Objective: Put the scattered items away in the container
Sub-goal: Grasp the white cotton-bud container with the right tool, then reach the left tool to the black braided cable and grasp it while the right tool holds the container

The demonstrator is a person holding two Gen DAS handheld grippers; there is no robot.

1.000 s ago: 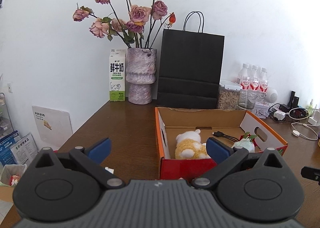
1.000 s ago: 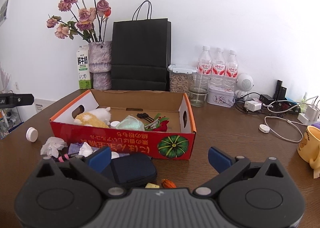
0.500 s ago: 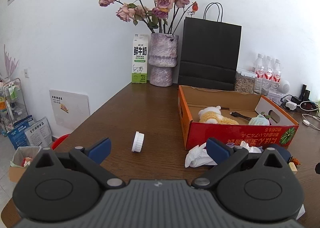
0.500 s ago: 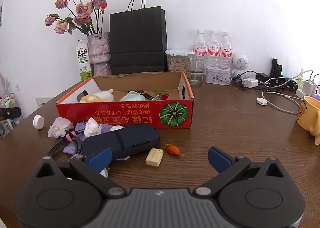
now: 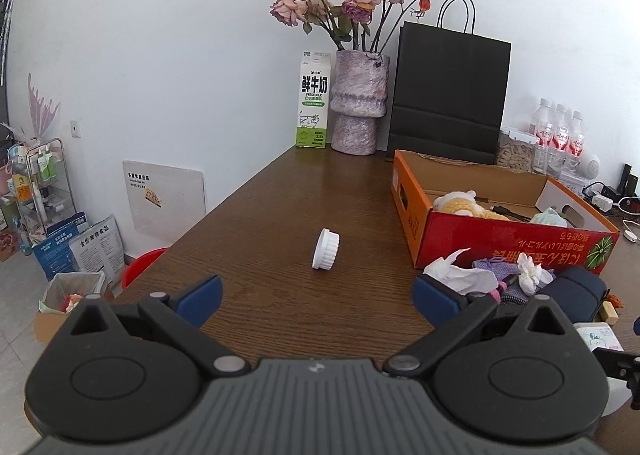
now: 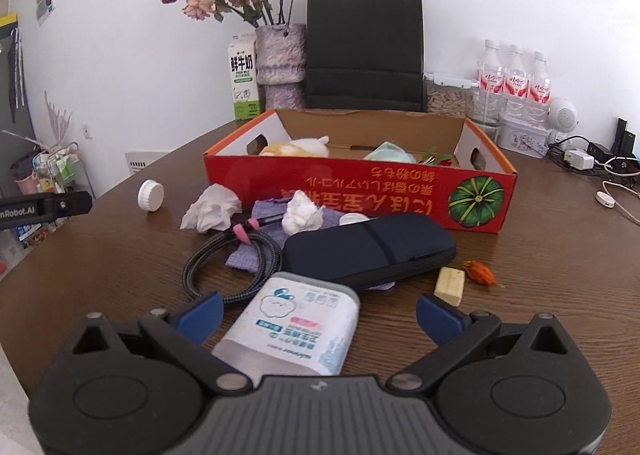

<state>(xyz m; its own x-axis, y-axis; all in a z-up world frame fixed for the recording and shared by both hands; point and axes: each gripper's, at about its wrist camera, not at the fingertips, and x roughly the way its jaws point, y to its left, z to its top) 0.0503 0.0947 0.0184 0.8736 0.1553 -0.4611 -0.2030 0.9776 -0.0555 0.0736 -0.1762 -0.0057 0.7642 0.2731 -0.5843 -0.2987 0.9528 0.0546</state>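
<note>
Your left gripper (image 5: pixel 316 293) spread wide and empty, white cap (image 5: pixel 326 249) just ahead of it, your right gripper (image 6: pixel 318 311) equally wide, tissue pack (image 6: pixel 292 329) lying loose between its fingers

Both tongs have drawn back from the box (image 6: pixel 360 191), bringing a tissue pack (image 6: pixel 292 329) between the right tongs (image 6: pixel 318 305).

Wooden table (image 5: pixel 280 207) (dark) bears box (image 6: pixel 360 191), cap (image 5: pixel 326 249).

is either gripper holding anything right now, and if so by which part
Nothing is held. The left gripper is open above bare table, and the right gripper is open with the wipes pack lying between its fingers, ungripped.
</note>
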